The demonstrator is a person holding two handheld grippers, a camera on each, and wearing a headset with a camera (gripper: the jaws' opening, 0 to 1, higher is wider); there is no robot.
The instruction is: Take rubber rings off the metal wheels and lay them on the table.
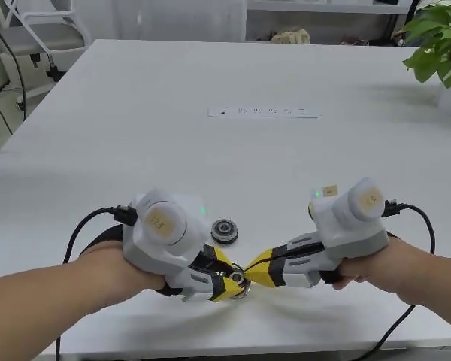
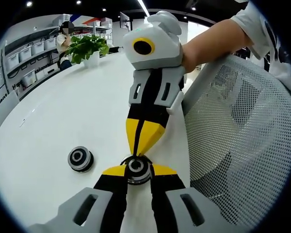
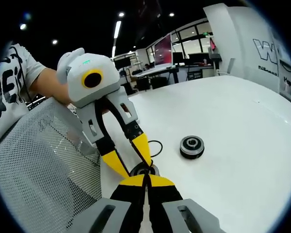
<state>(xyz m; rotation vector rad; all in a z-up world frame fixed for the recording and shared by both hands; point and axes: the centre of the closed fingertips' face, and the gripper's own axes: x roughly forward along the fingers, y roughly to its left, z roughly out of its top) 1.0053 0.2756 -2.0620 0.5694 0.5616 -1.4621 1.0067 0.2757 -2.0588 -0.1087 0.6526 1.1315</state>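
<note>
Wheel [image 3: 145, 170] clamped at the near edge of the table [image 1: 286, 165]

Jaws of the left gripper [image 2: 138, 173] straddle this metal wheel and press on its two sides. The right gripper [image 3: 146, 181] comes in from the right with its jaws pressed together, the tips touching the wheel's rim; whether they pinch any rubber I cannot tell. Two wheels in all: the second wheel [image 1: 224, 230] lies flat a little farther out and just left, apart from both grippers, with its black rubber ring [image 3: 191, 154] on. Two grippers.
</note>
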